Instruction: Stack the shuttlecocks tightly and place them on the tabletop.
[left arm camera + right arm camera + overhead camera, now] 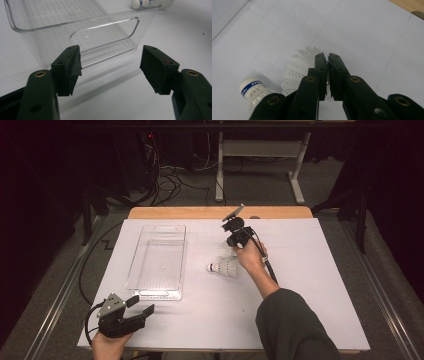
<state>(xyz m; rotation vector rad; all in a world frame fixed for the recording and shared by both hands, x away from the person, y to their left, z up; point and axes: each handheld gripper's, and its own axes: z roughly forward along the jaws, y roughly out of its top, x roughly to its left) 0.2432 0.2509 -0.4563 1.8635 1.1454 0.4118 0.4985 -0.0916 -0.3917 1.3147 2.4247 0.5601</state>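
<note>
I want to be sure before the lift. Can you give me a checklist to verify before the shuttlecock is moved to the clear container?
1. Right claw shut on the shuttlecock feather edge: ok.
2. Grip firm enough to lift: cannot tell; it pinches only thin feathers.
3. Clear container has nothing inside and is ready: ok.
4. Left claw open, near the container end, not touching it: ok.
5. Path over the white table sheet between shuttlecock and container free: ok.
</note>
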